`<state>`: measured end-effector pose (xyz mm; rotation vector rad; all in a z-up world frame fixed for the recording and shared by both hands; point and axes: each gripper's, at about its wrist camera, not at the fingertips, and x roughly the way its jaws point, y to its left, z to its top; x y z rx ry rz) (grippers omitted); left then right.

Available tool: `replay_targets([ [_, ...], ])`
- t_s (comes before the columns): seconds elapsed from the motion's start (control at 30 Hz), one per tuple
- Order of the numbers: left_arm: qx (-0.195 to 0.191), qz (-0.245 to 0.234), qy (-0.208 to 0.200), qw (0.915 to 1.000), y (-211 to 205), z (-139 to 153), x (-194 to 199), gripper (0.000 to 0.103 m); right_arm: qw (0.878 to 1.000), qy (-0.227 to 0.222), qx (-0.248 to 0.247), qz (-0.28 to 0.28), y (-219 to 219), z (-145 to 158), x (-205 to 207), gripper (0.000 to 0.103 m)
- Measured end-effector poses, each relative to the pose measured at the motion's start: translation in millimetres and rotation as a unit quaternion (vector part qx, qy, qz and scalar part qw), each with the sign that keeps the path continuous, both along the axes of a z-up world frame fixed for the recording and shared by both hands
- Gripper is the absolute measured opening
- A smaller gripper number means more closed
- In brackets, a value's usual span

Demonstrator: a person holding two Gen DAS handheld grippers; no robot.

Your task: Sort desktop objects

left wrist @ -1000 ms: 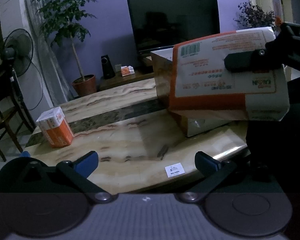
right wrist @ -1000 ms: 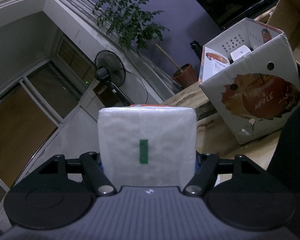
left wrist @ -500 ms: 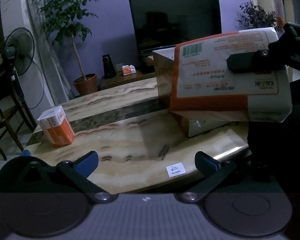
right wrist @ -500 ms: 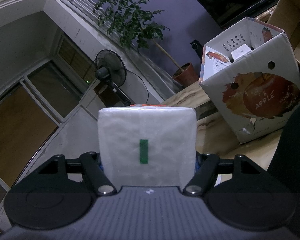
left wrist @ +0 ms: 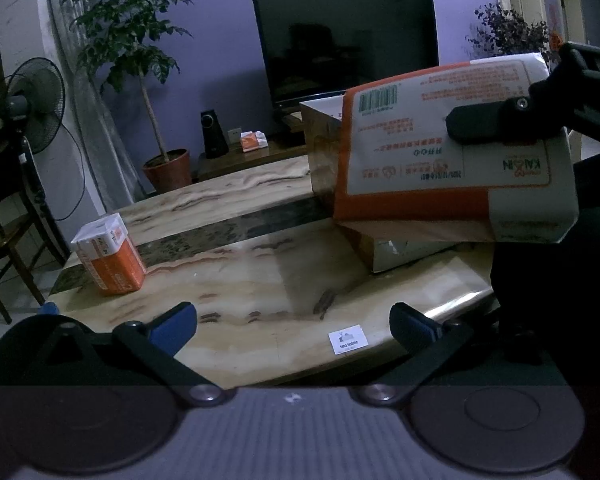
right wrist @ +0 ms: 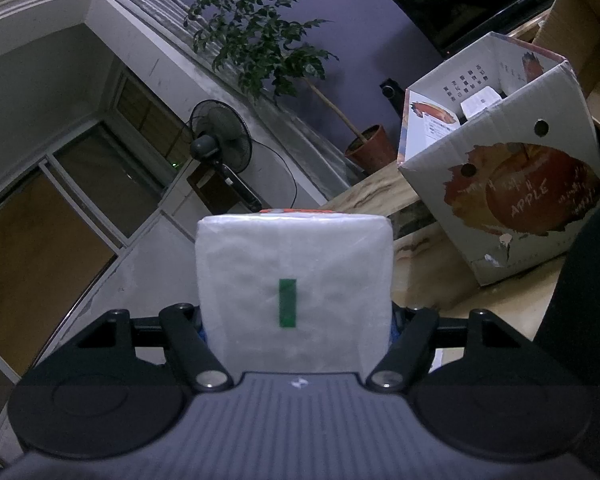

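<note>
Since the tissue pack is already off the table, what matters is where the box lies from it.

Held thing: the tissue pack [right wrist: 294, 292] sits between the fingers of the right gripper [right wrist: 296, 320], which are spread wide and press on its two sides; its white end faces that camera.
Its long axis: runs forward along the fingers, pointing a little below level, orange end leading.
Where it is: in the air above the right end of the table [left wrist: 260, 280], seen from the left view as a big orange-and-white pack [left wrist: 456, 160] in front of the box.
Target, as I judge it: the open apple box [right wrist: 508, 184], standing at the table's right end, ahead and to the right of the pack, with items already inside.
Nearer hand: the right one; the pack would need to go forward and right, over the box's rim.
Left gripper [left wrist: 294, 322]: fingers wide apart, nothing between them, above the table's near edge.
Other pack: a second tissue pack [left wrist: 108, 254] lies near the table's left edge, closer to the left gripper.
</note>
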<state>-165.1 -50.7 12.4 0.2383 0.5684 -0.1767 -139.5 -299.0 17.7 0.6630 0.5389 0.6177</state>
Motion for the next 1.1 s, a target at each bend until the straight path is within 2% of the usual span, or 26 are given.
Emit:
replay_targets([
  [1.1, -0.001, 0.003, 0.0, 1.0, -0.1, 1.5, 1.1, 0.102, 1.0, 0.001, -0.004, 0.0, -0.7, -1.0, 1.5, 0.073],
])
